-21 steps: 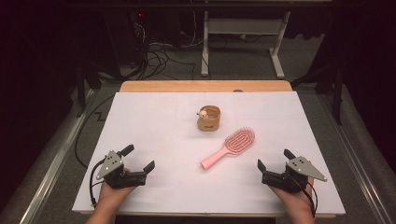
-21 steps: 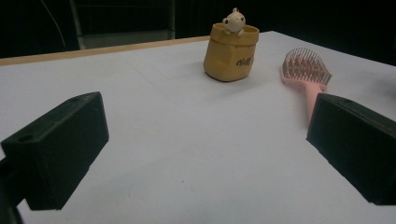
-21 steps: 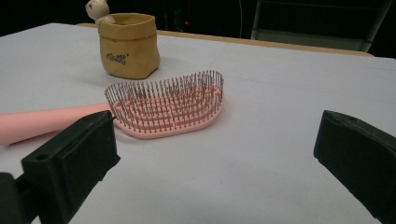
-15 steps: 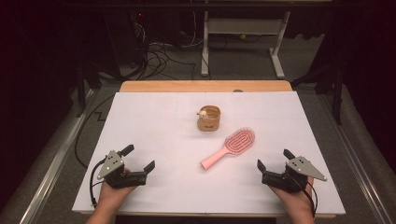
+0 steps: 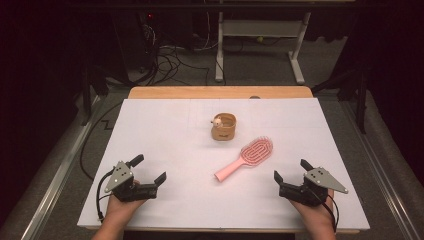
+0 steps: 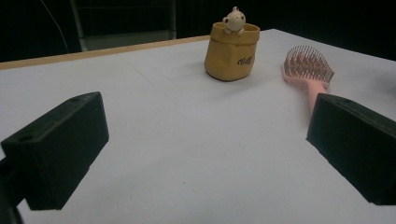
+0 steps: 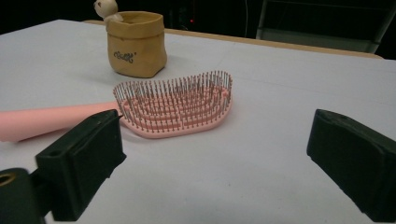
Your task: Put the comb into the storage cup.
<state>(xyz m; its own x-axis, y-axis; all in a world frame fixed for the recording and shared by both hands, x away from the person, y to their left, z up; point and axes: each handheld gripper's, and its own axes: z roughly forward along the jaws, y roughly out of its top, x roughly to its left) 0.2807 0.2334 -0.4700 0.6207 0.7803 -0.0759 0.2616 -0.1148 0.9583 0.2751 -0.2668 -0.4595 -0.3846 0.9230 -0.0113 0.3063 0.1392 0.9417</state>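
Note:
A pink hairbrush point(image 5: 245, 158) lies bristles-up on the white table point(image 5: 175, 135), handle toward the near left; it also appears as the hairbrush point(image 6: 306, 72) and hairbrush point(image 7: 180, 105). Behind it stands a small tan pouch-shaped cup point(image 5: 223, 126) with a little cream figure on its rim, seen as the cup point(image 6: 232, 51) and cup point(image 7: 135, 43). My left gripper point(image 5: 148, 170) rests open near the front left corner, nothing between its jaws. My right gripper point(image 5: 292, 171) rests open near the front right, just right of the brush, also empty.
A wooden strip point(image 5: 220, 92) borders the table's far edge. Beyond it on the floor are a white metal stand point(image 5: 257, 45) and tangled cables point(image 5: 165, 65). Metal rails point(image 5: 55, 175) run along both sides of the table.

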